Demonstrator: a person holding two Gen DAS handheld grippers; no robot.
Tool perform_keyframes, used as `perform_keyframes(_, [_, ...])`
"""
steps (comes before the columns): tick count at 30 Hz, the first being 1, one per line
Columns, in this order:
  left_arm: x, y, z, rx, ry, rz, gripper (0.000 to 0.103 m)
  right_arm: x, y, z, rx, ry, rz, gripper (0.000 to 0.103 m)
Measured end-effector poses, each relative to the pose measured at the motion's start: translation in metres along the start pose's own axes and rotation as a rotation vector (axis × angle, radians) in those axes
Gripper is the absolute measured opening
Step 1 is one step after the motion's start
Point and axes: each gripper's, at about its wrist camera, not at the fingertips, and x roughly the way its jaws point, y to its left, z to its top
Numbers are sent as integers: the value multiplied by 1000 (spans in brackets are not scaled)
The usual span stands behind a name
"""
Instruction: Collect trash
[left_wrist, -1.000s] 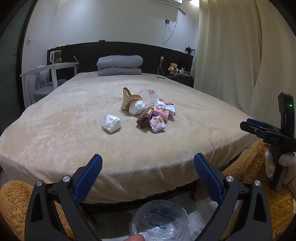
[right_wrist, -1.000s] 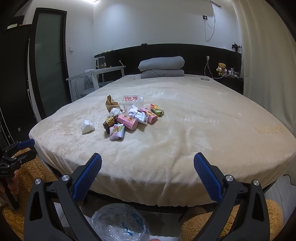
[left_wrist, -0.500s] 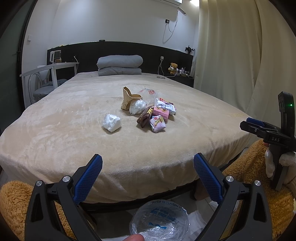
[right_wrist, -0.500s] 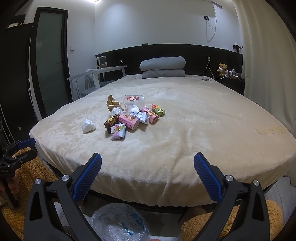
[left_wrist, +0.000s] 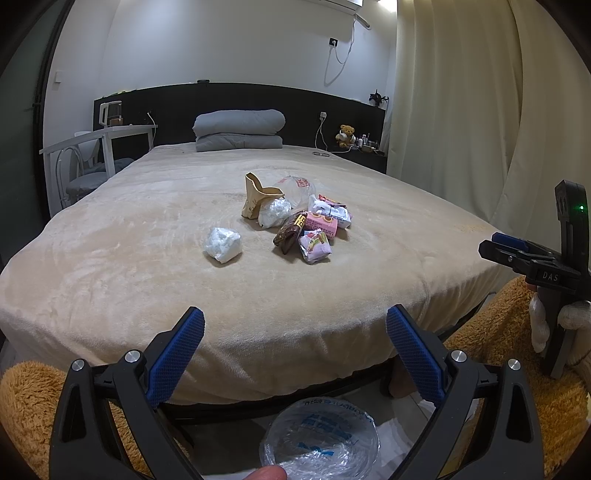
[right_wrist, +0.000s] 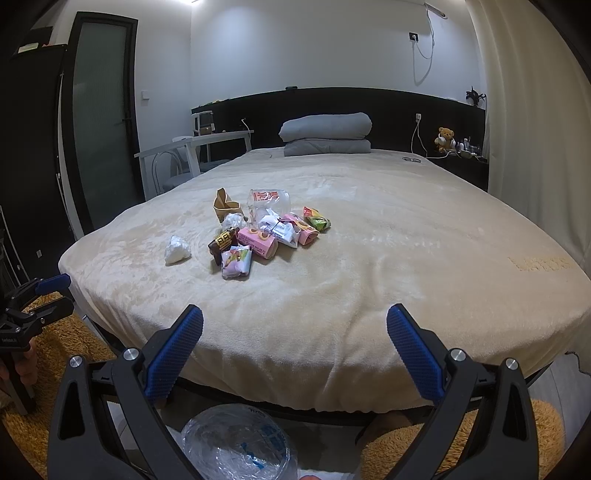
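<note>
Left wrist view, trash pile on bed, folded grey bedding behind

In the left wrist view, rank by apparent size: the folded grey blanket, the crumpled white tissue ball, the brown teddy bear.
1. Folded grey blanket, largest despite being farthest away.
2. Crumpled white tissue ball, though nearness inflates it.
3. Brown teddy bear, smallest, but far back.

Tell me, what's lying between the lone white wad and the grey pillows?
Nothing: in the left wrist view only bare beige blanket stretches from the white wad to the grey pillows.
</note>
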Motion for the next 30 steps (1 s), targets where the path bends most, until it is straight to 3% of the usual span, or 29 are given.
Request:
perform_keyframes(20, [-2, -2, -3, 14, -8, -7, 97, 0, 3, 0, -16, 2, -2, 99])
perform_keyframes(30, [-7, 0, -3, -26, -3, -21, 97, 4, 6, -2, -13, 21, 21, 99])
